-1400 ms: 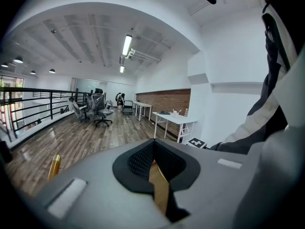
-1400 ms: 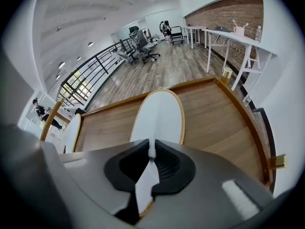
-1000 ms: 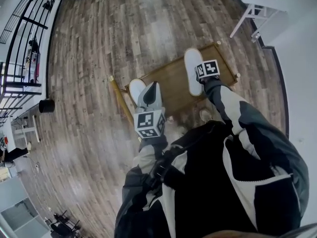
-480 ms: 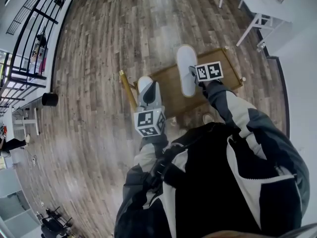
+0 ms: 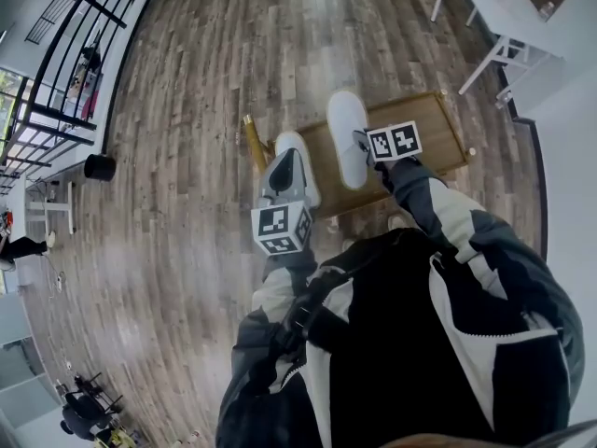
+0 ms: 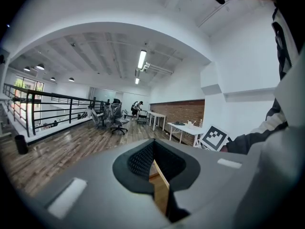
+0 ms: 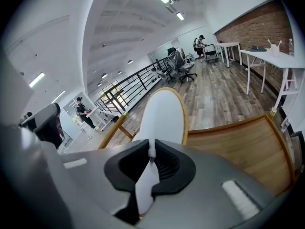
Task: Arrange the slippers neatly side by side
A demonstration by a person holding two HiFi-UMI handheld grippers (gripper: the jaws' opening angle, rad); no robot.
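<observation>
Two white slippers lie on a low wooden platform [image 5: 422,124]. In the head view my right gripper [image 5: 362,141] is shut on the near edge of the right slipper [image 5: 345,133]. The right gripper view shows that slipper [image 7: 164,116] stretching forward from the right gripper [image 7: 150,156], a white edge pinched between the pads. The left slipper [image 5: 300,161] lies partly under my left gripper [image 5: 287,159]. In the left gripper view the left gripper [image 6: 155,163] has its jaws together, and only wood shows in the slit. Whether it touches the left slipper I cannot tell.
The platform's yellow leg [image 5: 252,136] sticks out at its left corner. White table legs [image 5: 485,26] stand at the far right. A railing [image 5: 56,91] and a black bin [image 5: 100,167] are at the left, over wooden floor [image 5: 205,54]. Office chairs [image 6: 112,118] stand far off.
The right gripper has swung its slipper leftward, closer to the left slipper. The head view has shifted, so the whole scene sits further right. The left gripper stays over its slipper.
</observation>
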